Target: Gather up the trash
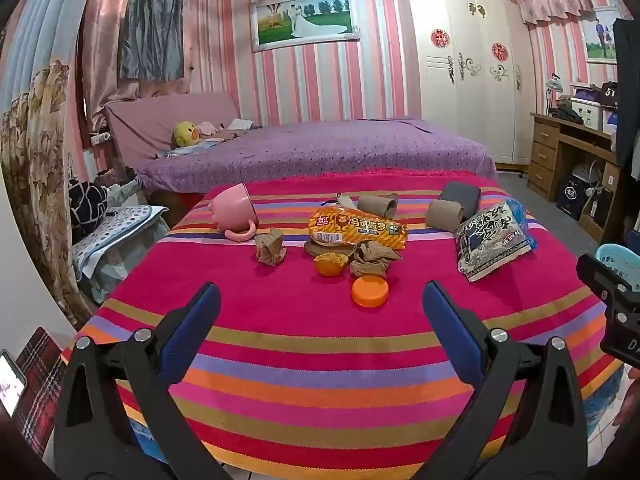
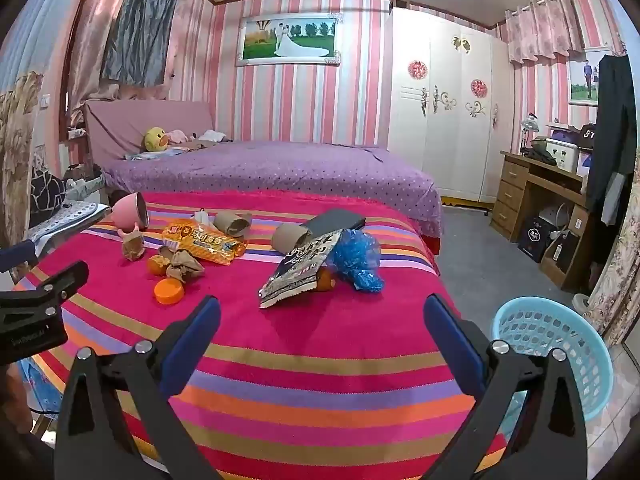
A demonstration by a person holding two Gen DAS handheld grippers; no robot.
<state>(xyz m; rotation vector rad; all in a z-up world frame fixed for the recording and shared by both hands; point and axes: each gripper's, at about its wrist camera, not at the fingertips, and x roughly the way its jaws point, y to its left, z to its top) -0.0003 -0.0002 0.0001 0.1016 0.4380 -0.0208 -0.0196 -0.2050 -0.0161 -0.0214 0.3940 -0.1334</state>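
On the striped table, an orange lid (image 1: 370,290) lies flat at the near edge of the litter. Just behind it sit an orange peel cup (image 1: 329,264) and a crumpled brown wad (image 1: 370,263), touching or nearly so. A second brown wad (image 1: 271,247) stands to the left, apart. Behind these an orange snack wrapper (image 1: 357,227) lies lengthwise (its printing faces up). Two cardboard tubes lie on their sides: one (image 1: 377,205) behind the wrapper, the other (image 1: 444,213) further right. A dark printed packet (image 1: 493,239) rests tilted on the right, with a crumpled blue plastic bag (image 2: 357,261) beside it. A light blue basket (image 2: 560,356) stands off the table's right side.
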